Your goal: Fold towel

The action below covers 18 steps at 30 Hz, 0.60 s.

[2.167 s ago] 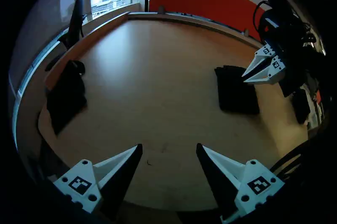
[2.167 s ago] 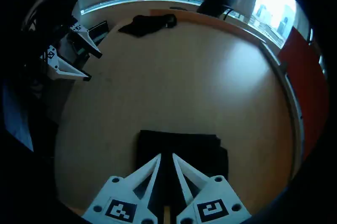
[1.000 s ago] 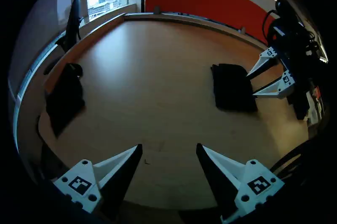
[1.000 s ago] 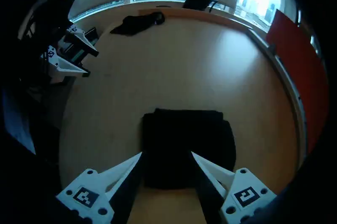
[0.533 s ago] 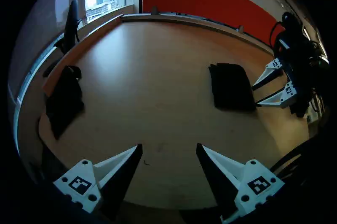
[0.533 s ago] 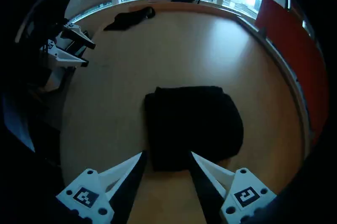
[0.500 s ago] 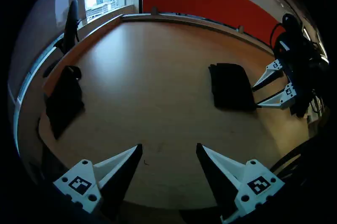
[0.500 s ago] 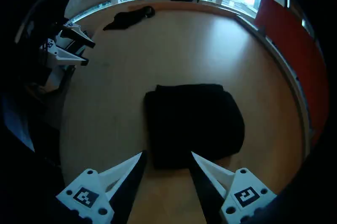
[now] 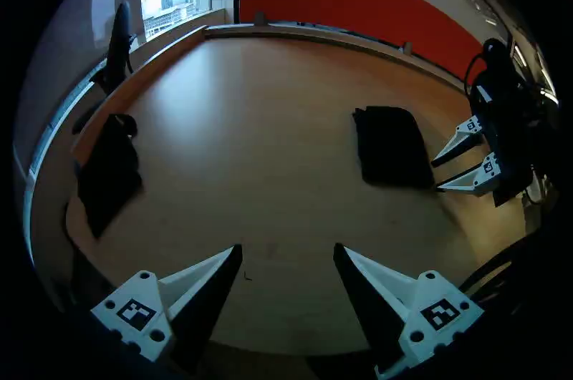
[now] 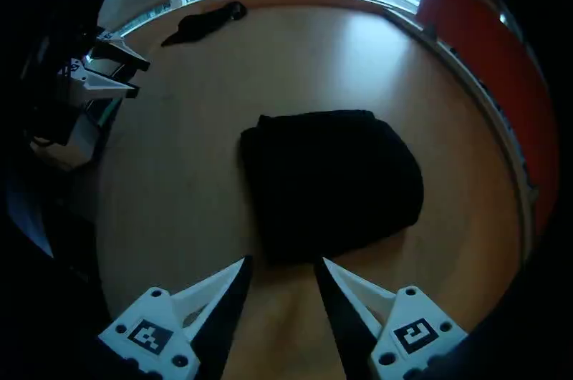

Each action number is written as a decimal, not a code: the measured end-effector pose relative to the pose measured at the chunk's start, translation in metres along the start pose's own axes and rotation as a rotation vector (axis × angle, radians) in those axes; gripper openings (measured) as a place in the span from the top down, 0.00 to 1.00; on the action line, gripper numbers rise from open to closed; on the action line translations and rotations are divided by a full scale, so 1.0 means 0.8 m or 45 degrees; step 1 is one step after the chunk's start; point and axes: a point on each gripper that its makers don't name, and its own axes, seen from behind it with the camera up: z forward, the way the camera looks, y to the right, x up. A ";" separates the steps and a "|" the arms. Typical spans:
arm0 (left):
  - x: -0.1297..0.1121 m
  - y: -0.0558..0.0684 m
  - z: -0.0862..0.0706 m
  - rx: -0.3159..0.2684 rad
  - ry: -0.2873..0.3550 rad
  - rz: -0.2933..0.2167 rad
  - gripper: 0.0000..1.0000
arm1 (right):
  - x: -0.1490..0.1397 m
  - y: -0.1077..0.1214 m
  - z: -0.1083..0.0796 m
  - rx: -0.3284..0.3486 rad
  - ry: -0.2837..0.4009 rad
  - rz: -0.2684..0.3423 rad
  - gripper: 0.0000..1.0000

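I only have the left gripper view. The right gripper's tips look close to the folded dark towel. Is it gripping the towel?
Observer: No. In the right gripper view the right gripper is open, with bare table showing between its fingers.
Operator: So where is the towel relative to those tips?
Observer: The towel lies flat just ahead of them, and its near edge reaches about the level of the tips. I cannot tell whether they touch it.
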 end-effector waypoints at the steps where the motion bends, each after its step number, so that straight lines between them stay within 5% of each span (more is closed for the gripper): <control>1: 0.000 0.000 0.000 -0.001 0.001 0.000 0.05 | -0.001 0.000 0.001 -0.003 -0.002 0.005 0.37; 18: 0.000 0.001 0.001 -0.004 0.002 0.001 0.05 | -0.010 -0.006 0.018 -0.090 -0.001 0.148 0.51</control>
